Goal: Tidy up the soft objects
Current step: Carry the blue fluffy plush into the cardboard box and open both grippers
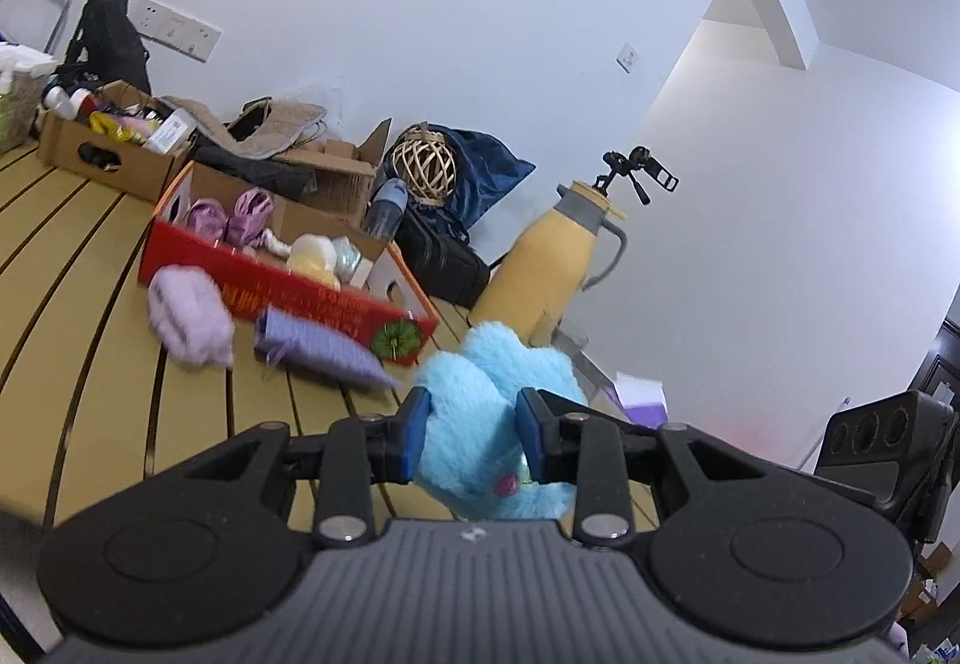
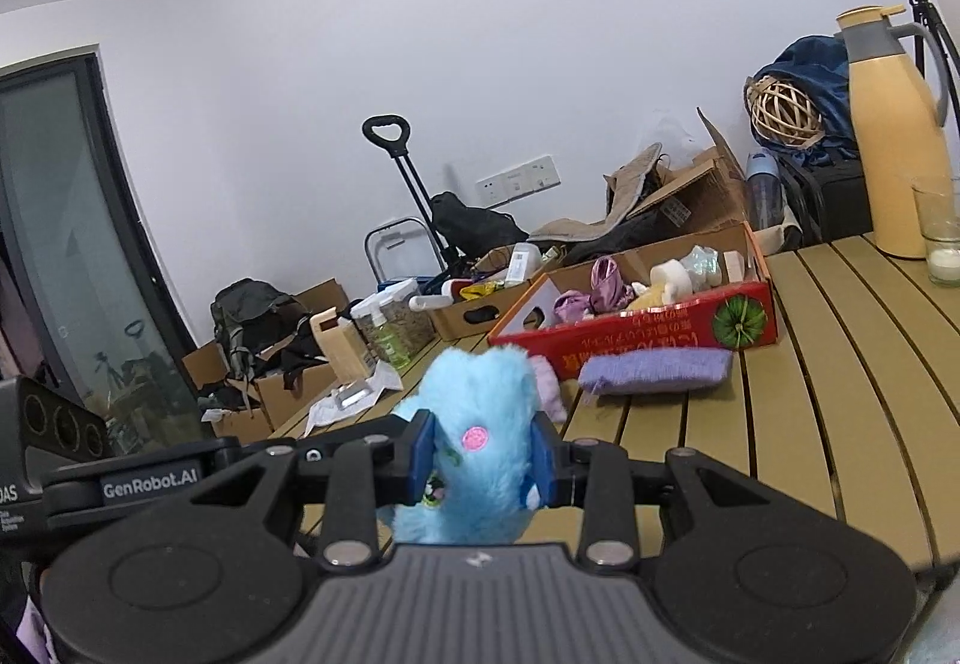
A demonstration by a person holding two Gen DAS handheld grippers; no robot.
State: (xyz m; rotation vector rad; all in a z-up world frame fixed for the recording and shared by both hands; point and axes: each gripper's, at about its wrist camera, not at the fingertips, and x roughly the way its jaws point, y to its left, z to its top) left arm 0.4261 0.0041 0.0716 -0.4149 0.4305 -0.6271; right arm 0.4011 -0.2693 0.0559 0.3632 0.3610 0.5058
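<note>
Blue fluff is filling both claws: the left claw [image 1: 471,433] is pinching a blue plush toy [image 1: 480,412] between its blue pads, and the right claw [image 2: 480,451] is squeezing the same kind of blue fur, a pink embroidered spot showing between its fingers [image 2: 422,451]. Whether both are gripping one toy or two, I cannot tell. The plush is hanging above the near edge of the slatted yellow surface [image 2: 840,364], clear of the slats.

Further back, a red cardboard box [image 2: 648,328] is sitting on the surface, holding purple fabric pieces and pale soft items. A knitted lilac piece [image 2: 654,373] is lying just in front of the box, touching its red wall in the right view. A fluffy lilac item [image 1: 189,319] is lying beside it on the slats, near the box's corner.

A yellow thermos jug [image 2: 894,142] is standing upright at the far right of the surface, with a glass [image 2: 939,229] just beside it. Brown cardboard boxes [image 1: 108,148] crammed with clutter are lining the wall behind, and a woven rattan ball [image 1: 423,169] is resting against a dark blue bag.
</note>
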